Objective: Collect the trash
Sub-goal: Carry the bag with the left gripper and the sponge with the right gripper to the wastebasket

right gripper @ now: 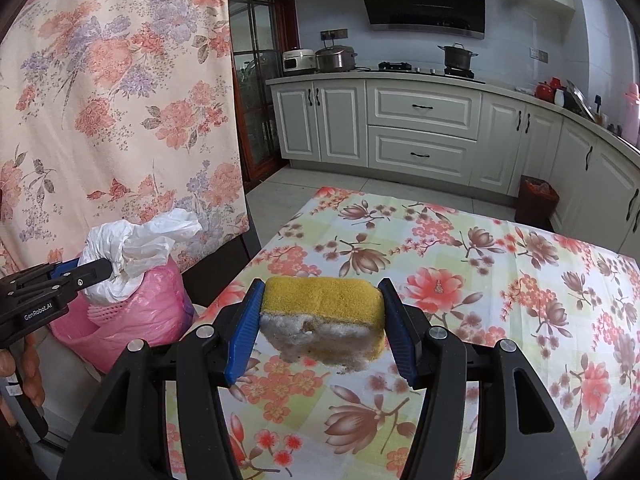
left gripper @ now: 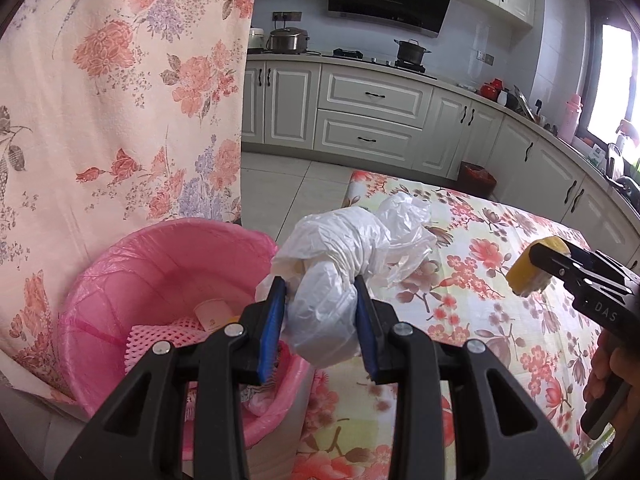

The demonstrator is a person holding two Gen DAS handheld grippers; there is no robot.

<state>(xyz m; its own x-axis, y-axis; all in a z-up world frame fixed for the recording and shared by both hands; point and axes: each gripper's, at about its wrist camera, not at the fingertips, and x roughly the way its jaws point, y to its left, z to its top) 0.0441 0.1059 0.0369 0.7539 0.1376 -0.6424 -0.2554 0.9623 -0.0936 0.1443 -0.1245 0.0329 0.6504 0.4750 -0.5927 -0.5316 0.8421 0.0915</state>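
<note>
My left gripper (left gripper: 320, 320) is shut on a crumpled white plastic bag (left gripper: 344, 260) and holds it in the air at the right rim of a pink-lined trash bin (left gripper: 120, 280). The bin holds a paper cup (left gripper: 214, 314) and pink mesh. In the right wrist view the bag (right gripper: 128, 248) hangs over the bin (right gripper: 140, 312). My right gripper (right gripper: 320, 328) is shut on a worn yellow sponge (right gripper: 324, 312) above the flowered tablecloth (right gripper: 480, 288). The sponge also shows in the left wrist view (left gripper: 532, 268).
A flowered curtain (left gripper: 120, 100) hangs behind the bin. Kitchen cabinets (right gripper: 420, 132) with pots and cookers run along the back. A dark bin (right gripper: 536, 200) stands on the floor beyond the table. A hand (left gripper: 608, 372) grips the right tool.
</note>
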